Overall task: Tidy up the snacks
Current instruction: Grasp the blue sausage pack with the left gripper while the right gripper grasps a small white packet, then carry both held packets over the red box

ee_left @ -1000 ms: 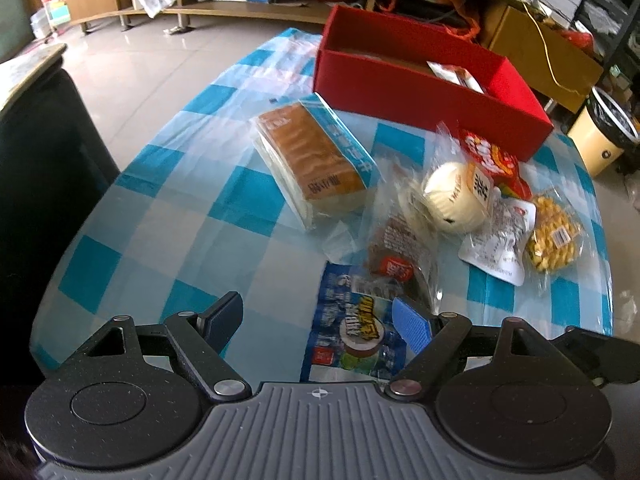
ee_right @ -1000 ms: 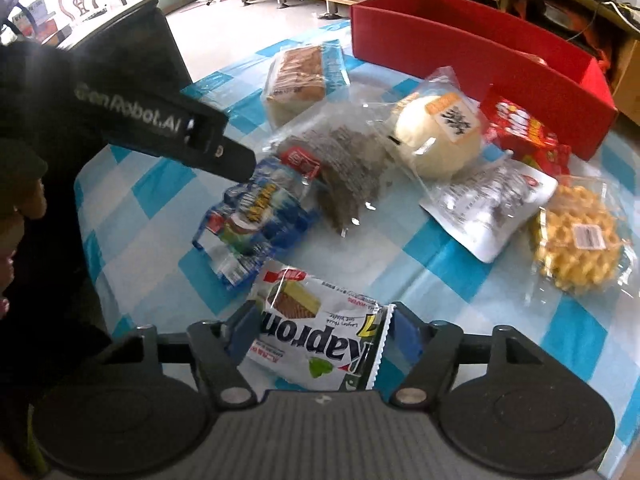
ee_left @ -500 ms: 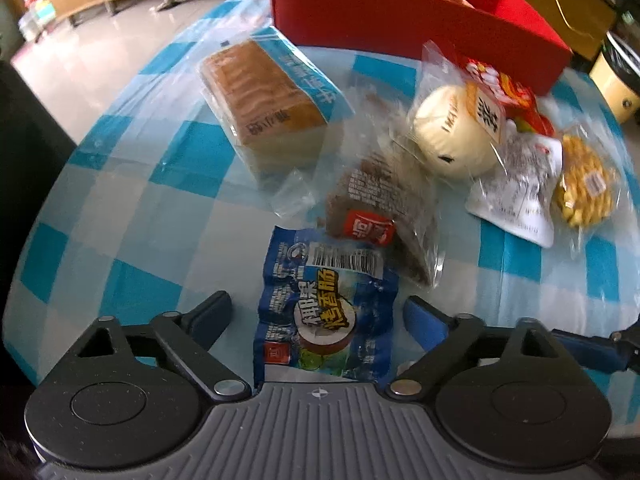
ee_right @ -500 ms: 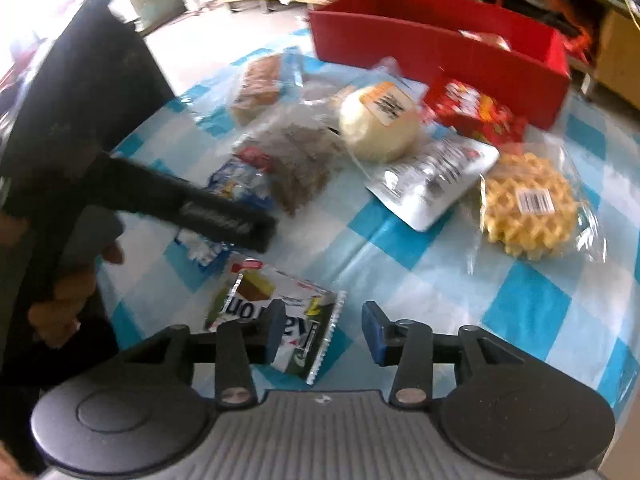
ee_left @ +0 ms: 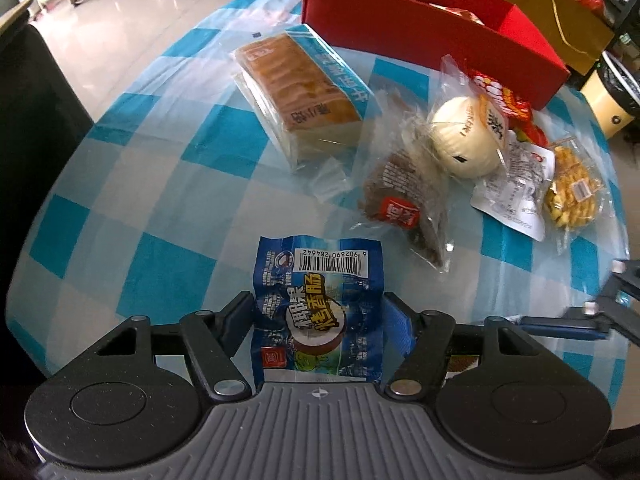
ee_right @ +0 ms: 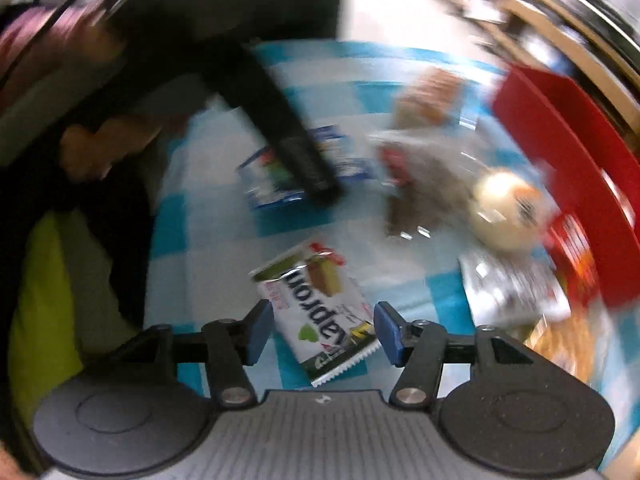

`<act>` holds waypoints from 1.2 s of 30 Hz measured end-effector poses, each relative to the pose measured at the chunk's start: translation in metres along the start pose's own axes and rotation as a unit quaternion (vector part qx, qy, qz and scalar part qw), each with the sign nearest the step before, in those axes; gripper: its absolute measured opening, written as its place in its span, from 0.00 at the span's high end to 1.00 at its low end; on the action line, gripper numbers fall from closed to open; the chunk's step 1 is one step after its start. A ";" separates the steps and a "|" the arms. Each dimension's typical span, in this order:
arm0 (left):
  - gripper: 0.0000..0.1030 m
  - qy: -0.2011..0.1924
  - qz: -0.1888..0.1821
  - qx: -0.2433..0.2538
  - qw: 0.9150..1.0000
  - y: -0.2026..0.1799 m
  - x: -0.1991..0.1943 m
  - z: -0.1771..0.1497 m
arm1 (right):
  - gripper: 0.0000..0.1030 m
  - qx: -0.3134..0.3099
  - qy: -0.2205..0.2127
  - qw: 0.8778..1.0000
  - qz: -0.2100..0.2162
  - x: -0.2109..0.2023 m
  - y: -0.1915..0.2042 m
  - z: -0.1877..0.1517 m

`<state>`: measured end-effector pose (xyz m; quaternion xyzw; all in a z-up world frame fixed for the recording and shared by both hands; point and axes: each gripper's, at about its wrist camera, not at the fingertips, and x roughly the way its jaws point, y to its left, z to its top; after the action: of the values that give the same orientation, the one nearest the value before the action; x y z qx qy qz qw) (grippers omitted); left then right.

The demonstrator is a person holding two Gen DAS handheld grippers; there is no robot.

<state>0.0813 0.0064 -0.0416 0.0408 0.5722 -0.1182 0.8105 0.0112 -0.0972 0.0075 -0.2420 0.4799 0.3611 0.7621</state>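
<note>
My left gripper (ee_left: 319,316) has its fingers closed against both sides of a blue snack packet (ee_left: 318,304) that lies on the checked tablecloth (ee_left: 160,184). The same packet shows blurred in the right wrist view (ee_right: 276,176), under the left gripper's black body (ee_right: 288,136). My right gripper (ee_right: 323,330) is open around a white wafer packet (ee_right: 320,304) lying on the cloth; its fingers stand apart from the packet. A red box (ee_left: 432,36) stands at the far side of the table, also in the right wrist view (ee_right: 568,152).
Between the grippers and the box lie a wrapped cake loaf (ee_left: 296,84), a brown snack bag (ee_left: 408,204), a round white bun (ee_left: 464,140), a red packet (ee_left: 496,96), a white sachet (ee_left: 516,196) and a waffle (ee_left: 572,188). The table edge curves at the left. The right wrist view is motion-blurred.
My left gripper moved forward over the blue packet and closed on its sides. My right gripper swung to the left and its fingers opened wider around the wafer packet.
</note>
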 end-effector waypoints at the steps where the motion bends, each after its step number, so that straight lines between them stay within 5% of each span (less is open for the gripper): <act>1: 0.28 0.002 -0.004 0.002 1.000 -0.001 0.001 0.000 | 0.41 -0.024 0.011 1.000 0.012 0.006 0.002 0.006; 3: 0.28 0.006 -0.007 0.007 1.000 -0.002 0.003 0.000 | 0.33 -0.051 0.029 0.998 0.027 0.021 0.004 0.014; 6: 0.27 0.008 -0.004 0.011 1.000 -0.003 0.004 0.000 | 0.35 -0.077 0.038 0.996 0.005 0.036 0.005 0.021; 8: 0.27 0.007 -0.001 0.017 1.000 -0.003 0.005 -0.001 | 0.37 -0.046 0.045 0.998 -0.006 0.043 -0.001 0.019; 12: 0.27 0.005 0.006 0.023 1.000 -0.004 0.005 -0.002 | 0.62 0.091 0.019 0.996 -0.010 0.033 -0.021 0.001; 15: 0.27 0.005 0.012 0.027 1.000 -0.007 0.006 -0.002 | 0.63 0.175 -0.003 0.985 0.016 0.025 -0.027 -0.018; 23: 0.27 0.004 0.023 0.027 0.999 -0.009 0.006 -0.001 | 0.76 0.195 -0.016 0.981 0.012 0.019 -0.018 -0.020; 36: 0.28 0.004 0.036 0.040 0.999 -0.011 0.005 -0.005 | 0.81 0.254 -0.020 0.967 0.021 0.026 -0.037 -0.014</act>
<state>0.0752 -0.0036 -0.0472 0.0939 0.5687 -0.1113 0.8096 0.0393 -0.1220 -0.0214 -0.0230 0.5454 0.2478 0.8003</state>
